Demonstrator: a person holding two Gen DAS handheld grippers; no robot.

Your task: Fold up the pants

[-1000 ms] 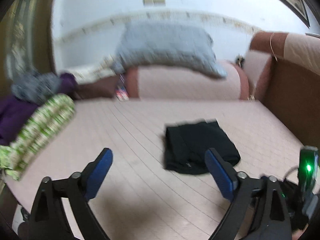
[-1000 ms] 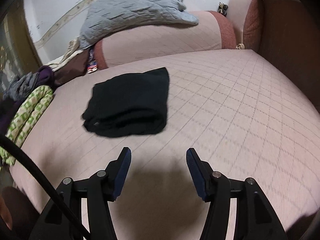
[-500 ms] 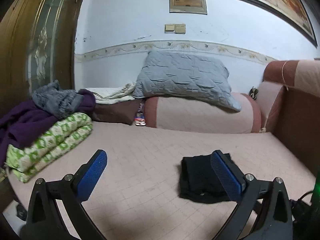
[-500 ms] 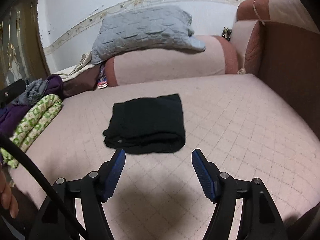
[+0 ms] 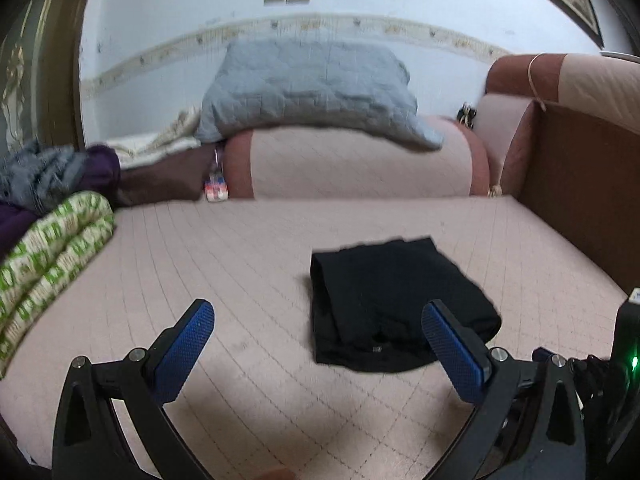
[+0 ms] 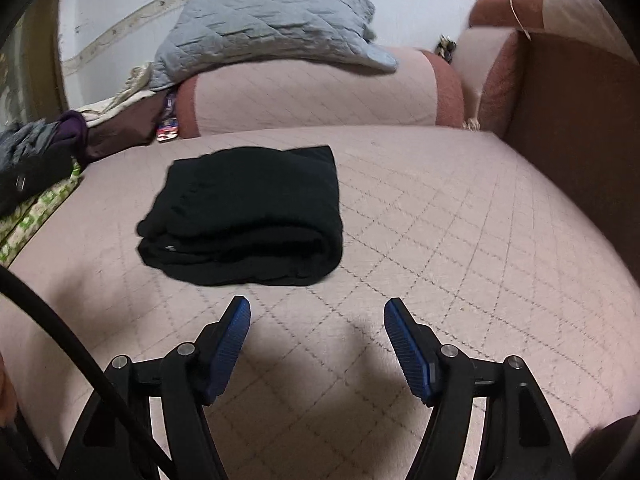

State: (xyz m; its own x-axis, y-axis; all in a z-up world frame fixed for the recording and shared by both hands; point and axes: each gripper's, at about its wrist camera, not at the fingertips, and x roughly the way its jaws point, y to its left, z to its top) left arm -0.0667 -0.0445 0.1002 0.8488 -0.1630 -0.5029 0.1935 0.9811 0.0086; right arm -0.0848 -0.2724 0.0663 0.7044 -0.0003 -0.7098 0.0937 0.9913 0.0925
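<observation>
1. The black cloth pants [image 6: 248, 216] lie folded in a thick, neat bundle on the pink quilted sofa bed [image 6: 460, 240]. They have not moved in the last second.
2. Only the cameras have moved. They tipped up toward the wall and now look down at the bed again.
3. The left gripper [image 5: 318, 346] has its blue fingers spread wide and holds nothing.
4. The right gripper [image 6: 316, 334] is spread and empty too, just short of the pants.
5. The folding looks done.
6. A green patterned blanket [image 5: 48, 264] lies well off to the left.
</observation>
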